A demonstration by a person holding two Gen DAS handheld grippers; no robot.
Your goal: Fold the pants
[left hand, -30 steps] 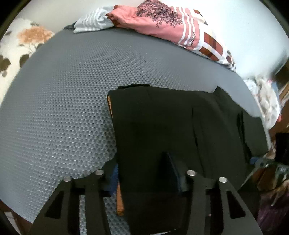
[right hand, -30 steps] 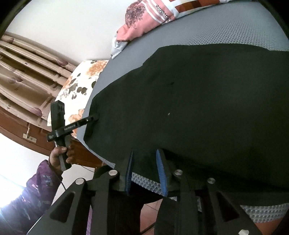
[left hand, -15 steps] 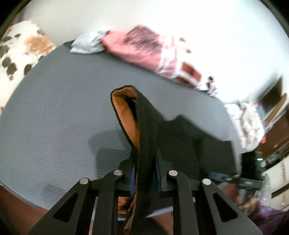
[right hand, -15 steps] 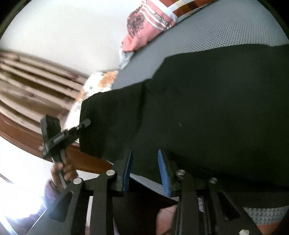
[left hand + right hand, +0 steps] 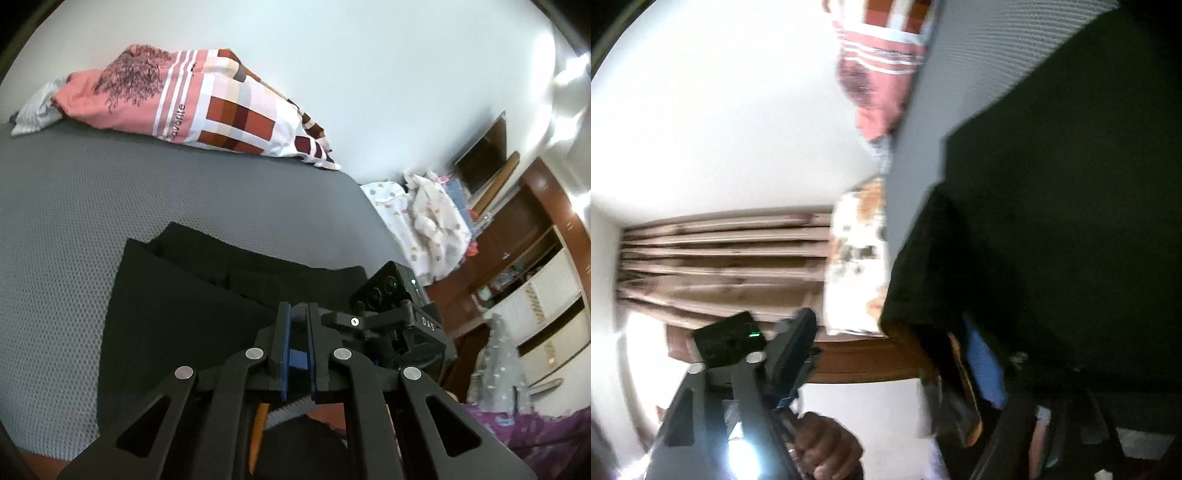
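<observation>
Nearest, the left gripper [image 5: 298, 310] has its jaws clenched, blue pads almost meeting. No cloth shows plainly between them. An orange strip shows under its linkage, and I cannot tell whether a thin bit of fabric is caught.

Just beside it, the right gripper [image 5: 890, 321] has just been opening its jaws, and they now stand released and wide. A doubled edge of the black pants [image 5: 177, 317], with its orange lining showing, lies between the jaws close against one blue pad. As far as the blur allows, it is not pinched. A hand [image 5: 823, 446] grips the other tool's handle low in that view.

The pants rest flat on the near part of the grey bed [image 5: 74, 206]. They are stacked in layers, with the upper layer stepping back from the lower one along the far side. I judge that at least one fold is laid. The edges are not flush, so squaring up and probably another fold remain.

Farther off, a pink patterned pillow [image 5: 177, 107] lies against the wall, well apart from the pants. A heap of white printed cloth [image 5: 424, 221] sits beyond the bed's corner.

No basket, box or other container stands near the work. Only the brown shelving [image 5: 535, 258] at the far side holds things, and they are too small to name.
</observation>
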